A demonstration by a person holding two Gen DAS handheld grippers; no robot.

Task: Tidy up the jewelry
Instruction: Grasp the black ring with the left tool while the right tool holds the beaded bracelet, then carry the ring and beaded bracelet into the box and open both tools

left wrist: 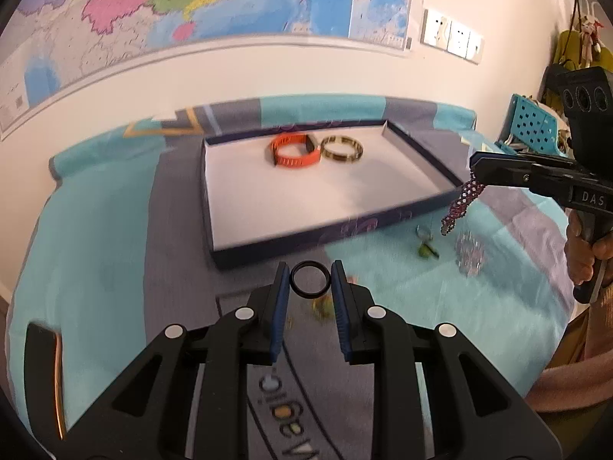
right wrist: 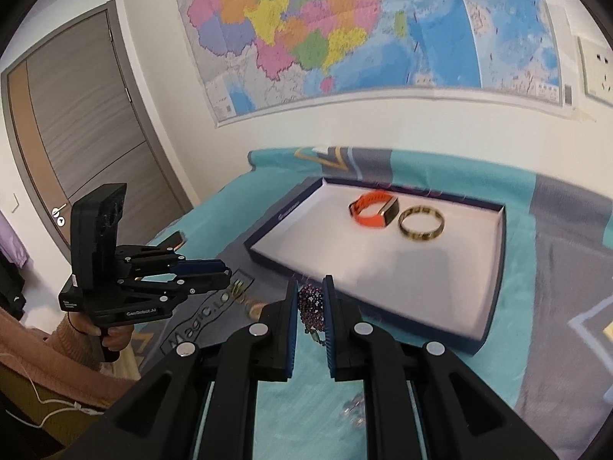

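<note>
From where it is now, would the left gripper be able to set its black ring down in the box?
Probably yes. The left gripper grips the black ring just short of the box, whose white floor nearest it is bare; the orange band and gold bangle lie farther back.

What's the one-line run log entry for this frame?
left claw: shut on black ring | right claw: shut on beaded bracelet | tray: orange band, gold bangle
</note>
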